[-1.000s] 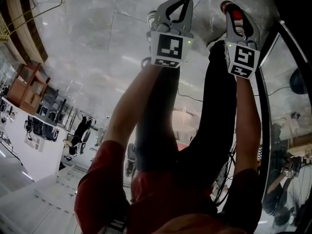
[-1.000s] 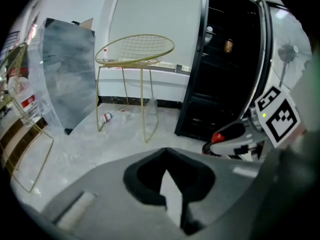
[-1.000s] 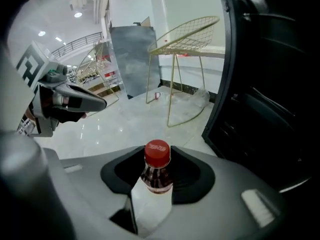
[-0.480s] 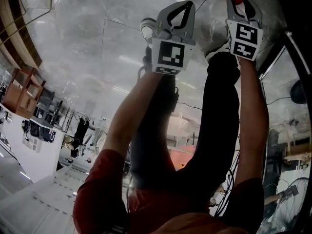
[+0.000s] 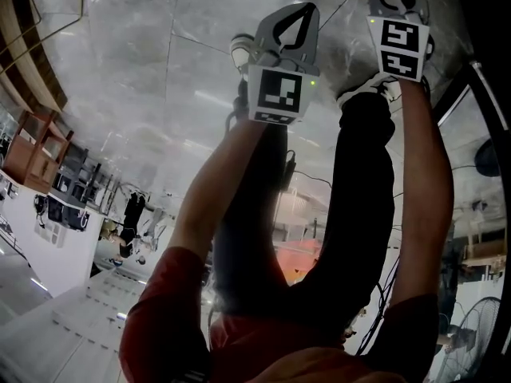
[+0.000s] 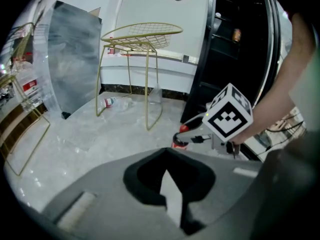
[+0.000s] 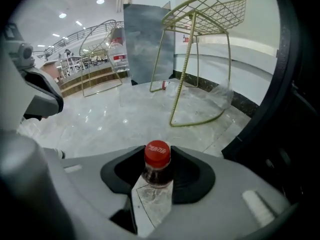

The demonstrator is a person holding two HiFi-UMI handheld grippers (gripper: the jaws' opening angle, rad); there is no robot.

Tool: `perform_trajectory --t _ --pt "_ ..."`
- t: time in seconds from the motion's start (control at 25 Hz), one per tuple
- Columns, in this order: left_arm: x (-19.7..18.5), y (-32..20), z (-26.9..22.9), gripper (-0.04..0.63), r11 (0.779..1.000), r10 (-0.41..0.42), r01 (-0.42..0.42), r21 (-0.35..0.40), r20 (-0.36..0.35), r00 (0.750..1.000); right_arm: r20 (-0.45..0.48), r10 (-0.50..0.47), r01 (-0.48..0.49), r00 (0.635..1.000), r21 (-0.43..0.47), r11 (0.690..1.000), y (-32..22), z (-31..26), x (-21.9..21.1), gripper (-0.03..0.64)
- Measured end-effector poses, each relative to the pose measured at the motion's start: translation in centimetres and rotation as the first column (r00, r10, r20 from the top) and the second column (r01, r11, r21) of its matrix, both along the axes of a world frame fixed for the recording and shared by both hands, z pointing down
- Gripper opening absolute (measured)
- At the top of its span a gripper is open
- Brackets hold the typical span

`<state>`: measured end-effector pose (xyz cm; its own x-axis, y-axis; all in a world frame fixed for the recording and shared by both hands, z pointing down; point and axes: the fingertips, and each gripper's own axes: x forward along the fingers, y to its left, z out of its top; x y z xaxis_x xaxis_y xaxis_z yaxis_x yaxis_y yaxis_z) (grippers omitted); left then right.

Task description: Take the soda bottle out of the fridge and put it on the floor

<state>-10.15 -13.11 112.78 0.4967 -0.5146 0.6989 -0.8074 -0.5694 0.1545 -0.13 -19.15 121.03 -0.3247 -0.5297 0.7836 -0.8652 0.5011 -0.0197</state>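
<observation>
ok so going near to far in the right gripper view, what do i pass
soda bottle → gold wire stand → grey panel

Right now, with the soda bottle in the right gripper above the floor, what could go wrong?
1. The right gripper grips the soda bottle only at its neck, just under the red cap. The body hangs free and might swing or slip.
2. The floor is glossy polished stone, so setting the bottle down tilted could tip it over.
3. The person's shoe and the dark fridge frame are close by, and the bottle could bump either.
</observation>
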Motion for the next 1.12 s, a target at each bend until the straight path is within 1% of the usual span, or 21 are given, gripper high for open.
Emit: perform_trajectory --t 0.16,0.28,0.44,0.56,0.64,0.8,0.92,1.12 --pt "-0.7 -0.3 1.0 0.000 0.999 -0.042 0.042 -0.020 -0.004 0.999 0.006 0.009 -0.009 1.000 0.019 1.000 0.3 0.3 -0.2 0.153" --pt "-1.0 -0.3 0.9 0.000 0.998 -0.058 0.058 -0.022 -0.004 0.998 0.009 0.036 -0.036 0.999 0.017 0.999 1.1 0.4 0.1 0.156" --pt "-1.0 0.0 0.5 0.000 0.998 -0.064 0.064 -0.021 -0.002 0.998 0.002 0.041 -0.041 0.999 0.010 0.999 1.1 0.4 0.0 0.156" --pt "-0.8 0.5 0.2 0.000 0.998 -0.058 0.058 -0.021 -0.004 0.998 0.004 0.061 -0.062 0.998 0.006 0.998 1.1 0.4 0.1 0.156" --pt "-0.6 0.6 -0.1 0.000 0.998 -0.053 0.053 -0.020 -0.006 0.999 0.002 0.077 -0.077 0.997 -0.009 0.997 1.3 0.4 0.1 0.156" --pt "-0.7 0.4 -0.9 0.000 0.999 -0.048 0.048 -0.016 -0.012 0.999 0.007 0.126 -0.126 0.992 -0.065 0.990 1.8 0.8 0.3 0.216" --pt "-0.9 0.7 -1.5 0.000 0.999 -0.043 0.043 -0.018 -0.008 0.999 0.009 0.151 -0.150 0.988 -0.087 0.985 2.8 0.3 0.6 0.218" --pt "-1.0 1.2 -3.6 0.000 0.999 -0.039 0.040 -0.024 0.013 0.999 0.012 0.145 -0.142 0.989 -0.137 0.980 5.2 -2.1 0.7 0.218"
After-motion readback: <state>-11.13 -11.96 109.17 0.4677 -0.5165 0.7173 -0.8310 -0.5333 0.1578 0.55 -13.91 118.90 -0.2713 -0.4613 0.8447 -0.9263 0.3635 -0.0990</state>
